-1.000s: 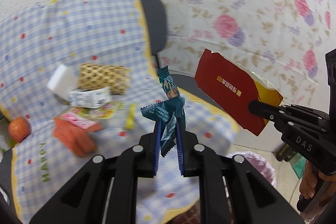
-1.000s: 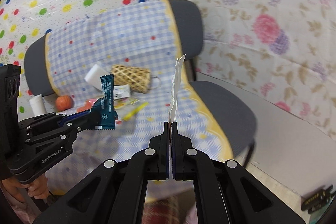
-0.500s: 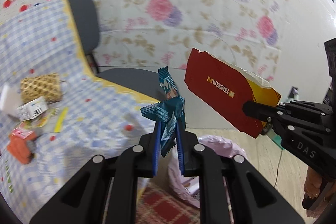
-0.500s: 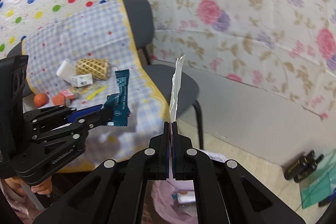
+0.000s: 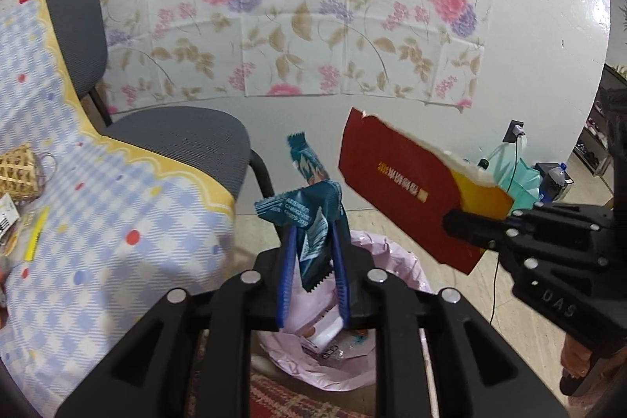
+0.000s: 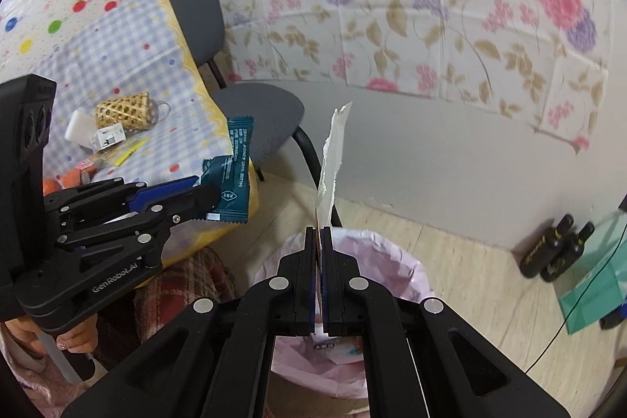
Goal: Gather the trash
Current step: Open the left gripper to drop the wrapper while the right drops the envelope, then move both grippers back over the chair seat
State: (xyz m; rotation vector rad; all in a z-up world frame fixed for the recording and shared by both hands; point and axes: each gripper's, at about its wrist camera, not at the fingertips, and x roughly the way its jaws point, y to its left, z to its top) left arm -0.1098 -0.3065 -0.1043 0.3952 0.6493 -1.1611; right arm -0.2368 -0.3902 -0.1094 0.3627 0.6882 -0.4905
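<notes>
My left gripper (image 5: 313, 234) is shut on a crumpled teal snack wrapper (image 5: 309, 218), held just above a bin lined with a pink bag (image 5: 388, 257). In the right wrist view the same left gripper (image 6: 211, 198) holds the teal wrapper (image 6: 231, 175) at the left. My right gripper (image 6: 321, 234) is shut on a torn red envelope, seen edge-on (image 6: 331, 163), over the pink-lined bin (image 6: 376, 261). The left wrist view shows the envelope's red face (image 5: 399, 183) in the right gripper (image 5: 450, 220). Some trash lies inside the bin.
A grey chair (image 5: 188, 140) stands beside a table under a blue checked cloth (image 5: 117, 230). A woven basket (image 6: 123, 110), a small white box (image 6: 107, 138) and other litter lie on it. Two dark bottles (image 6: 548, 249) and a green bag (image 6: 599, 285) sit on the floor at right.
Both grippers have swung right, away from the table, and lowered toward the pink-lined bin, which is now larger and directly below. Both still hold their items.
</notes>
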